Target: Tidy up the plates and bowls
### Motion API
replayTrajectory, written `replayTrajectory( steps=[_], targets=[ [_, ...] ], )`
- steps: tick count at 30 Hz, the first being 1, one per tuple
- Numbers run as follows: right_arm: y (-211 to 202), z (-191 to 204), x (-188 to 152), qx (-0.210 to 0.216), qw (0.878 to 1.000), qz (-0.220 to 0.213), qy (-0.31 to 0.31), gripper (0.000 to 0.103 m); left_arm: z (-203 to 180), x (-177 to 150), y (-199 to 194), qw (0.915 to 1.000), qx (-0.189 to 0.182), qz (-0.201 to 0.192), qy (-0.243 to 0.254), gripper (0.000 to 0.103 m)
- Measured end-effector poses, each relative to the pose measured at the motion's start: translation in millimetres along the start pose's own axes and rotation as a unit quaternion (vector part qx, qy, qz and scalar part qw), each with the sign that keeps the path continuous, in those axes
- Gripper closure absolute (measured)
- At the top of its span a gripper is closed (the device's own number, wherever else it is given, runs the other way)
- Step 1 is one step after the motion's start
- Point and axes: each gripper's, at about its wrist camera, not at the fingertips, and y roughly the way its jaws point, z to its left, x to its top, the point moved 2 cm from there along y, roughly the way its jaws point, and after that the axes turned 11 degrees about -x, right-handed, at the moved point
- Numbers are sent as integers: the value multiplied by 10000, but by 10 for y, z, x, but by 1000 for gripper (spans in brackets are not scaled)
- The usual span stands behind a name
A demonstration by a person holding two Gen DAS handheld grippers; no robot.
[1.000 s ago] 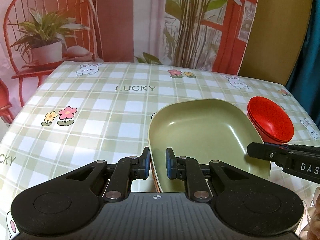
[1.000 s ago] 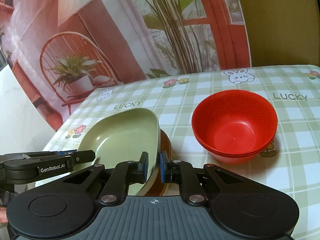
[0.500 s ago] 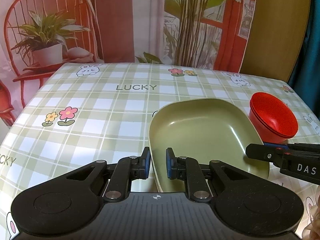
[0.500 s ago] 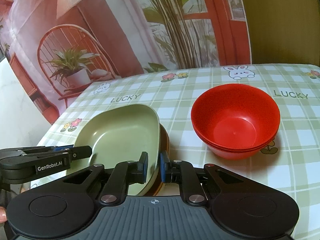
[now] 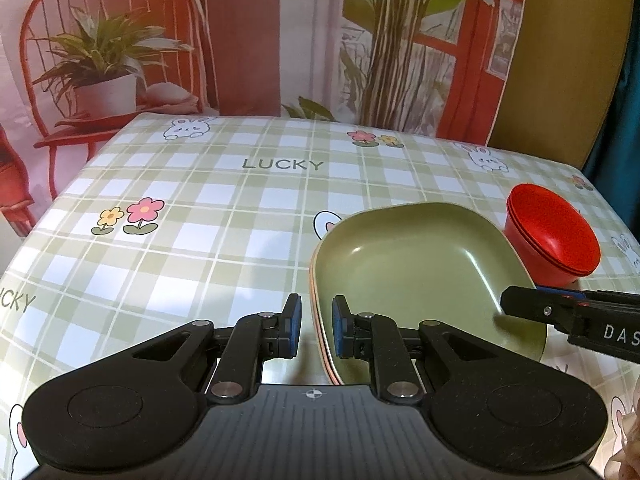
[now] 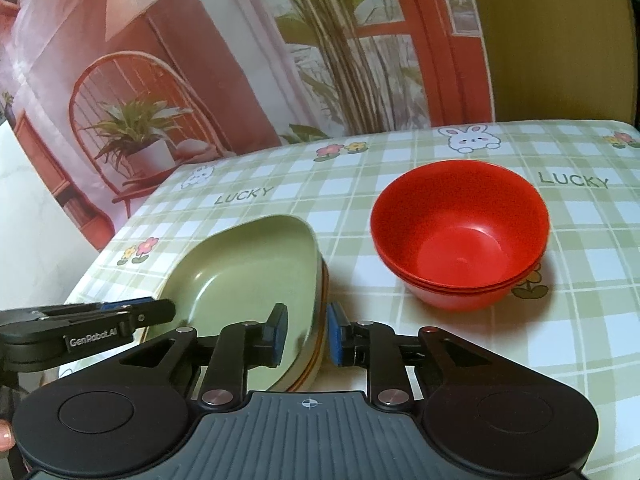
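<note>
A green square plate [image 5: 416,264] lies on top of a stack of plates on the checked tablecloth; it also shows in the right wrist view [image 6: 248,268], with orange and pale rims under it. My left gripper [image 5: 316,326] straddles the stack's left rim with a small gap at each pad. My right gripper [image 6: 306,334] straddles the right rim, also with gaps. A stack of red bowls [image 6: 460,232] stands to the right of the plates and also shows in the left wrist view [image 5: 552,236].
The table [image 5: 200,220] has a green and white checked cloth with flowers, rabbits and the word LUCKY. A printed backdrop hangs behind the far edge. The table's left edge drops off near the plates in the right wrist view.
Both grippers have opened slightly off the plate rims. The green plate has come down onto the stack, and the orange plate under it is now almost covered.
</note>
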Motion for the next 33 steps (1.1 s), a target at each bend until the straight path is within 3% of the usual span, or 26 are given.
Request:
replayTrajectory(
  steps=[6,20,27,33],
  targets=[
    [48,-102,-33,-52,9998,111,170,77,-9,-29,-9,10000,23,12,-33,86],
    [121,-45,-118,-70,9995,293,117,77,-6,-79,20,9999,0,99,-52,85],
    [-33,-34,-17,49,9999,-125,39,77,-15,9,-110,9997,-73,-140,-184,85],
    [-217,-206,184,-148,9973,-710,112,77,-121,178,-135,9995,-82,-284,-65,82]
  ],
)
